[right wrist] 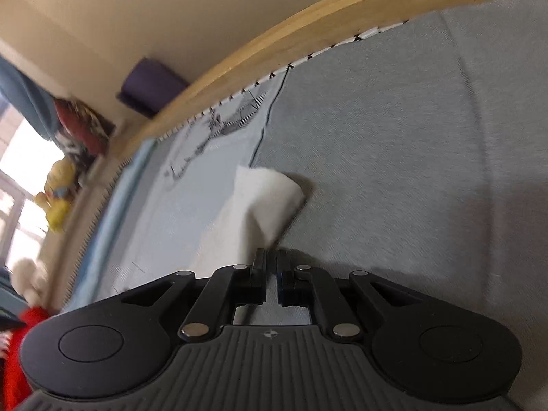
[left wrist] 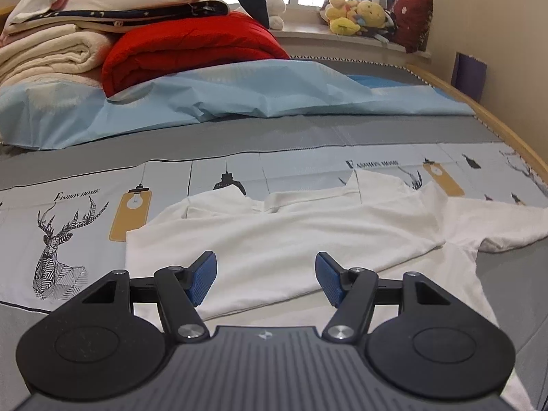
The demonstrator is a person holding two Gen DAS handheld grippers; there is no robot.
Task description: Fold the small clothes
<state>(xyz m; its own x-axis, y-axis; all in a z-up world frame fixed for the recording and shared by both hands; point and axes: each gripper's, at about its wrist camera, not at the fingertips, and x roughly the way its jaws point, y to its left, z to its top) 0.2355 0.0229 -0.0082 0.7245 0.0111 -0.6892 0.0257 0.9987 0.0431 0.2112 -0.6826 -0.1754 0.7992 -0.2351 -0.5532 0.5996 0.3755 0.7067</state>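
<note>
Left gripper [left wrist: 266,275] is hovering low over the bed with its blue pads [left wrist: 202,279] spread wide, nothing between them, the near part of the white garment [left wrist: 274,236] lying flat right under and ahead of it. That garment is sprawling across the printed bedsheet [left wrist: 68,226], one part trailing off to the right onto the grey. Over in the blurred, tilted right wrist view, the right gripper [right wrist: 272,263] is showing its fingers pinched almost together, clamping a corner of the white cloth [right wrist: 263,198], which is rising ahead of the tips in a folded flap above the grey sheet. Further back, a crumpled light blue sheet [left wrist: 239,99] is bunching across the bed, a red quilt [left wrist: 191,51] and stacked cream blankets [left wrist: 51,54] behind it, plush toys [left wrist: 356,13] lining the windowsill.
</note>
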